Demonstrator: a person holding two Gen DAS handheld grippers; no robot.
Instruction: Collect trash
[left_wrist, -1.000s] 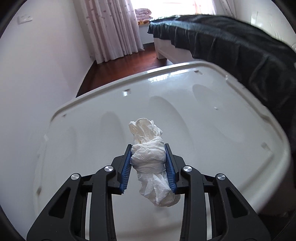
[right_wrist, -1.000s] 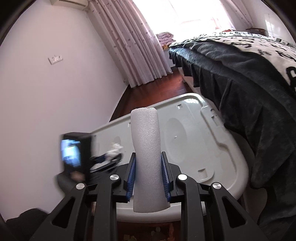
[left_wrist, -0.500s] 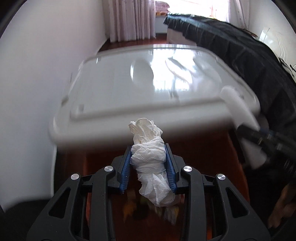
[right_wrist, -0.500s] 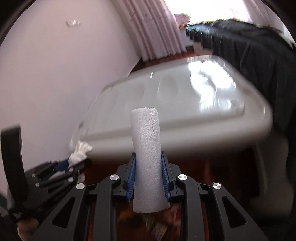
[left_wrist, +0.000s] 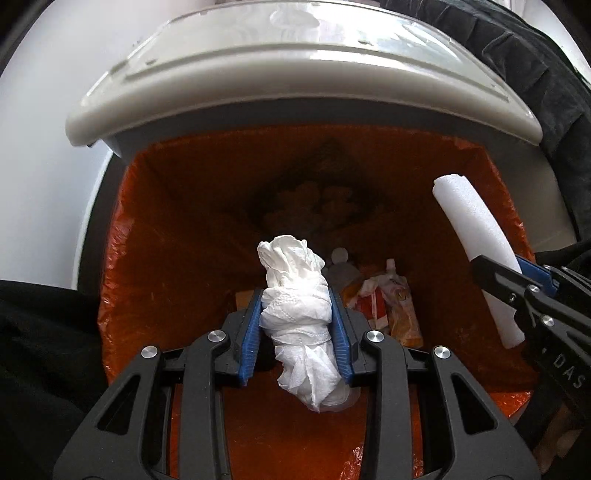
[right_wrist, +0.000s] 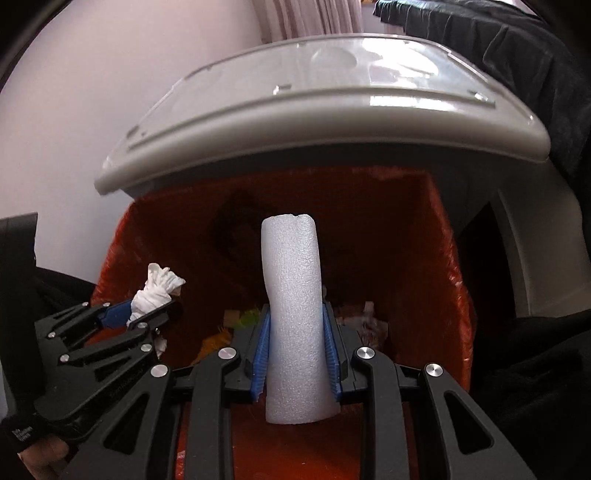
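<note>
I have both claws over the open bin (left_wrist: 491, 110), its lid (right_wrist: 332, 99) tipped up at the far edge and the orange liner (left_wrist: 177, 229) showing below. My left claw (left_wrist: 297, 325) is clamped on a crumpled tissue wad (left_wrist: 295, 295) above the middle of the opening; my right claw (right_wrist: 297, 350) is clamped on a white foam tube (right_wrist: 291, 317) nearer the bin's right wall.

As I judge it, the step is the drop. I should keep each claw inside the rim, clear of the other, and part the fingers fully. The tissue is soft and may cling to a blue pad (left_wrist: 341, 332), so a small shake may be needed. The tube is long; better to tip it down so it doesn't bridge the rim.

Count: two claws, one tissue wad, one foam tube, one bin. Wrappers (left_wrist: 384, 299) already lie at the bottom; I can't count them.
</note>
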